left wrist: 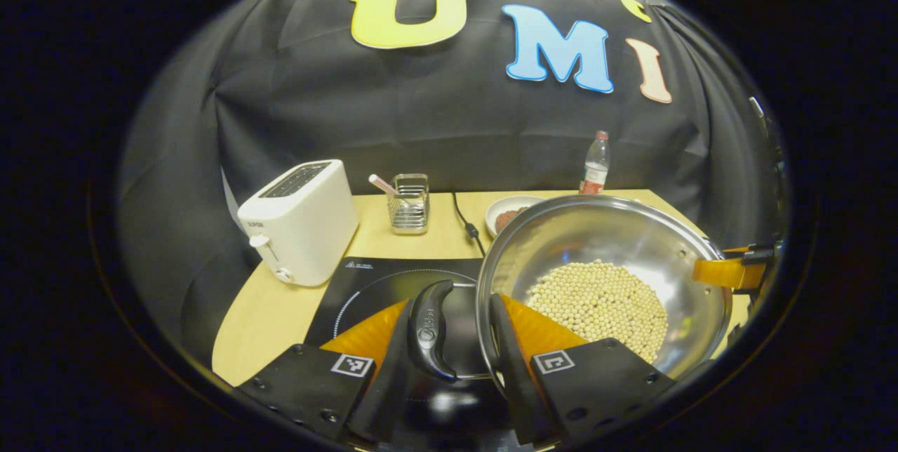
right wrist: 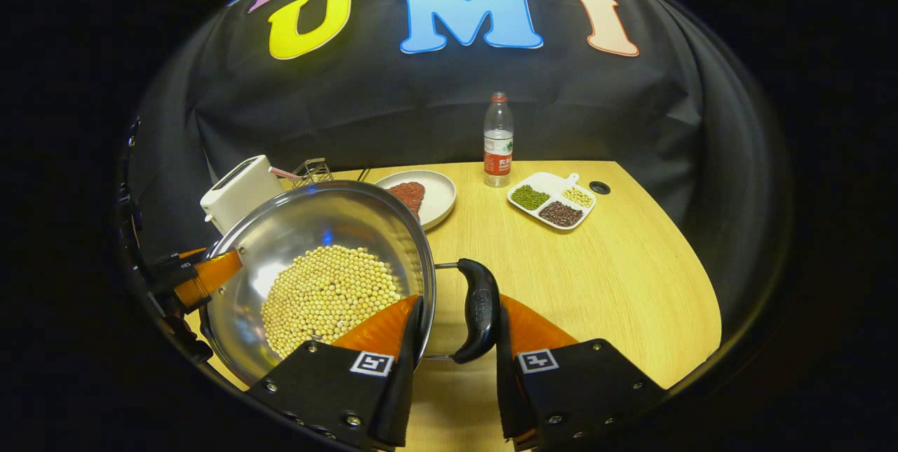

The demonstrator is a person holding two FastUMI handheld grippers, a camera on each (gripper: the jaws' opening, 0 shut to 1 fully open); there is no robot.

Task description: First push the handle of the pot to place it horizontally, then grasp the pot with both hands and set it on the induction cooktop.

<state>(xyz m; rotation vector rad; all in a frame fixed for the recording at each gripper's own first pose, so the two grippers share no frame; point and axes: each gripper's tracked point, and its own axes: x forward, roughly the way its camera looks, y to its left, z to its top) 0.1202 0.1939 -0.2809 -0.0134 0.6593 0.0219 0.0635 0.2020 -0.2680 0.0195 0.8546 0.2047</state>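
Note:
A steel pot [left wrist: 596,234] holding yellow soybeans [left wrist: 600,301] is held up between both grippers. My left gripper [left wrist: 449,304] is shut on the pot's black loop handle [left wrist: 431,329], one finger outside the handle and the other just inside the rim. The black induction cooktop [left wrist: 372,283] lies under and to the left of that handle. In the right gripper view the pot [right wrist: 316,227] sits at the left. There my right gripper [right wrist: 459,301] is shut on the opposite black handle [right wrist: 478,308] and rim. The left gripper [right wrist: 203,276] shows at the pot's far side.
A white toaster [left wrist: 302,220], a wire holder [left wrist: 410,203] and a power cord [left wrist: 466,224] stand behind the cooktop. A plate of red beans [right wrist: 421,196], a water bottle [right wrist: 498,140] and a divided dish of beans [right wrist: 551,201] sit on the wooden table [right wrist: 617,283].

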